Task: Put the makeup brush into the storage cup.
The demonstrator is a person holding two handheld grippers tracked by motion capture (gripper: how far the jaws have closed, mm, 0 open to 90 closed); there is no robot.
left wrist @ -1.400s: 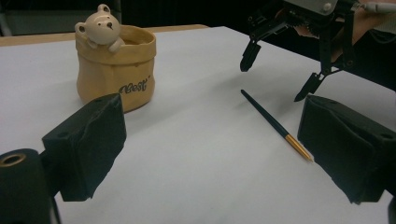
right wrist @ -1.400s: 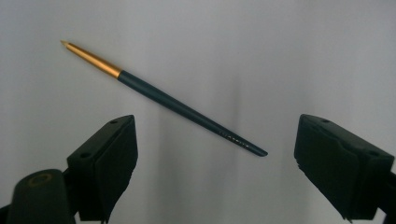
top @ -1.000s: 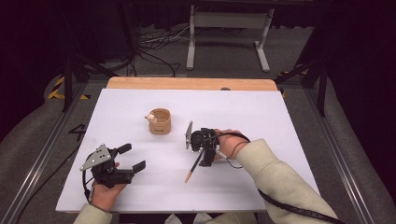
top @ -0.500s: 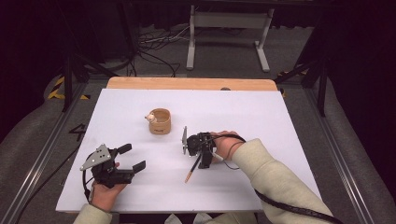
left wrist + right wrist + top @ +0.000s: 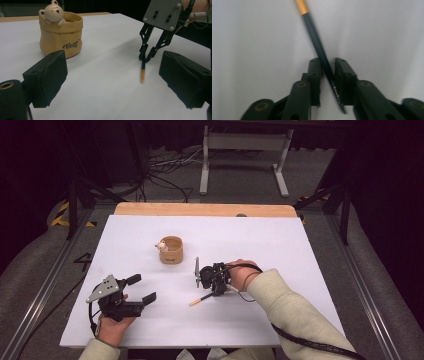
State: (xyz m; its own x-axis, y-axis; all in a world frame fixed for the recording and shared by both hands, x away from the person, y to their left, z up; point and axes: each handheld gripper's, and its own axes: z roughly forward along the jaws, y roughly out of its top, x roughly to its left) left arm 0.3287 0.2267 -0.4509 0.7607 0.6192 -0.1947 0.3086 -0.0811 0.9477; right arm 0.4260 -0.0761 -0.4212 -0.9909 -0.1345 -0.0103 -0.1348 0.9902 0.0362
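While the left hand-held gripper [image 5: 142, 290] waits open, the high view shows the right hand-held gripper [image 5: 206, 289] clamped on a pencil [image 5: 199, 300] lying below-right of the bear pot [image 5: 171, 250]. Left gripper view: the pot reads "Best". Right gripper view: jaws have just closed on the pencil's dark shaft [image 5: 317, 42], light, stiff, apt to swivel; lettering unreadable.
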